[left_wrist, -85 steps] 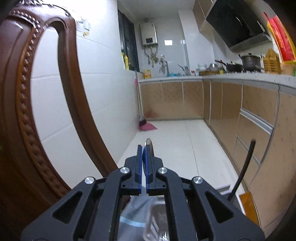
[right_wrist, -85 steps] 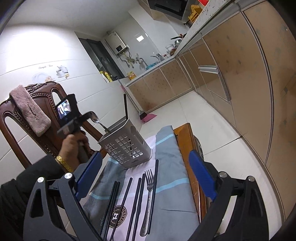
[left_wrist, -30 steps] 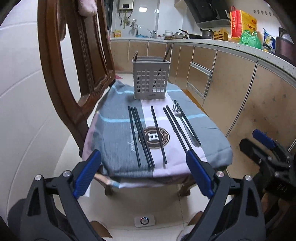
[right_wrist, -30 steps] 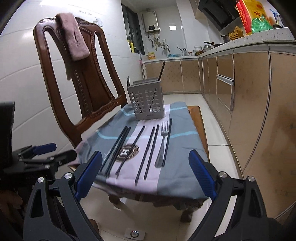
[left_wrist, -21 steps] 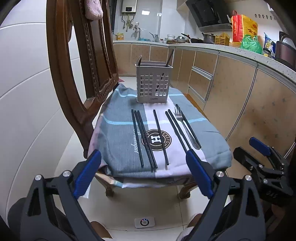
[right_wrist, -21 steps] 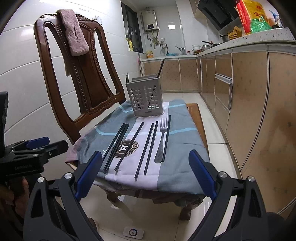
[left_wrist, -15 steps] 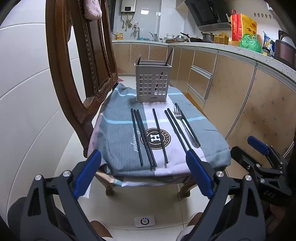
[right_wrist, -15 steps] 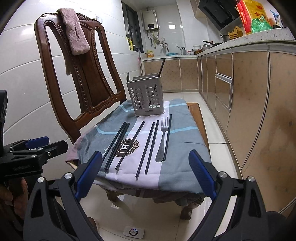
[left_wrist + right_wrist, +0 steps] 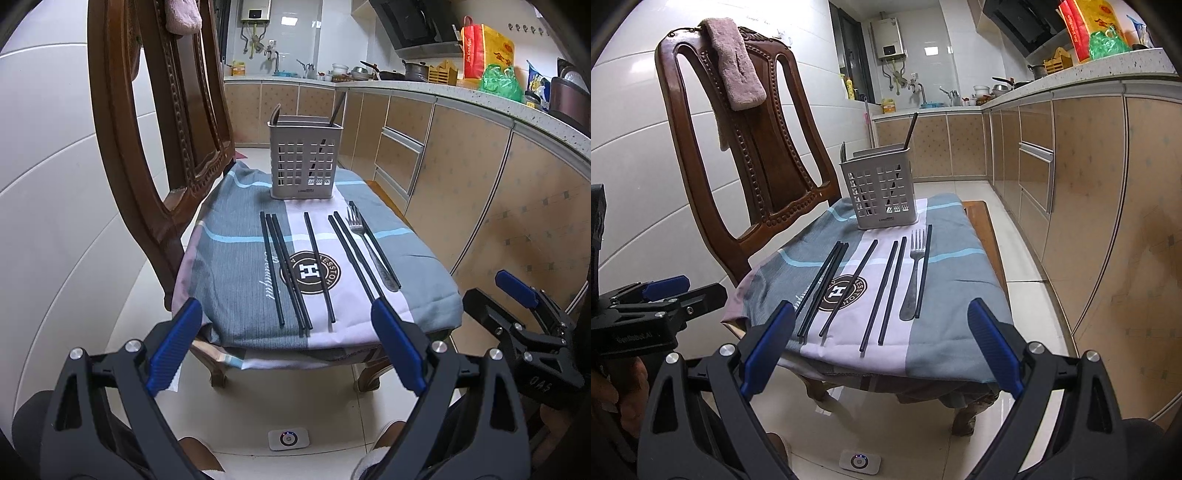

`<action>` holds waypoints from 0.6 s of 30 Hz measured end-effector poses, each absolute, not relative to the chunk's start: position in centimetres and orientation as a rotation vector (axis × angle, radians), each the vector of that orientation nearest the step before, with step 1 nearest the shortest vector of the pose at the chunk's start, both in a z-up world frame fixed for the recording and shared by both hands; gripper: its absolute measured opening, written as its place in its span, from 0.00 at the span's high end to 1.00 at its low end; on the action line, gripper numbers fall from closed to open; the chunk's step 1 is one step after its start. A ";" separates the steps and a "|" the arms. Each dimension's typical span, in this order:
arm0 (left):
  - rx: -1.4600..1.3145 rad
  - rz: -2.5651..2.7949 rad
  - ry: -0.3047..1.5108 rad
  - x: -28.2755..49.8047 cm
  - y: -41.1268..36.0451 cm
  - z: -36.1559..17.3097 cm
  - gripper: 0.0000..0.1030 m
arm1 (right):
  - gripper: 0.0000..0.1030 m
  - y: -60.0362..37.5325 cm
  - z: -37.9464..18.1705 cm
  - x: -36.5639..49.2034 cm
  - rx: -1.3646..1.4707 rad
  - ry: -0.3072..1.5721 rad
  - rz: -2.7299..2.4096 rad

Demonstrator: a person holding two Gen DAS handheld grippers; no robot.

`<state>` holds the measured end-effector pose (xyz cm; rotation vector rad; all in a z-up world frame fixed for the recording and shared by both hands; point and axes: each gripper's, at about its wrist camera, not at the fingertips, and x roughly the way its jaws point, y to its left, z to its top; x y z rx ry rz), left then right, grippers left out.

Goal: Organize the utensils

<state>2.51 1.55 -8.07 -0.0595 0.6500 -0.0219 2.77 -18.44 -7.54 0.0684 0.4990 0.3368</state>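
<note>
Chopsticks (image 9: 313, 266) lie close-packed beside the fork (image 9: 367, 245); both grippers (image 9: 286, 345) (image 9: 881, 345), spread and empty, risk pinching two.

chair (image 9: 155, 155): top of its back is cut off in your left view | holder (image 9: 881, 194): whatever stands inside you see only through its grid | cloth (image 9: 945, 266): hides the seat beneath | counter (image 9: 480, 101) beyond the holder: items too small to tell

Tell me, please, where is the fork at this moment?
The fork lies flat on the cloth near its right edge in both views, tines toward the grey utensil holder, between black chopsticks.
</note>
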 end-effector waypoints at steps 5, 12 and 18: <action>-0.049 -0.019 0.664 3.6 1.4 -8.1 0.11 | 0.11 -18.4 -7.7 3.1 0.075 0.510 0.322; -0.055 -0.073 0.685 9.4 0.1 -5.9 0.19 | 0.14 -19.5 -6.8 6.9 0.096 0.578 0.291; -0.056 -0.134 0.844 20.1 -2.0 -6.3 0.31 | 0.37 -19.8 -4.6 18.6 0.053 0.758 0.307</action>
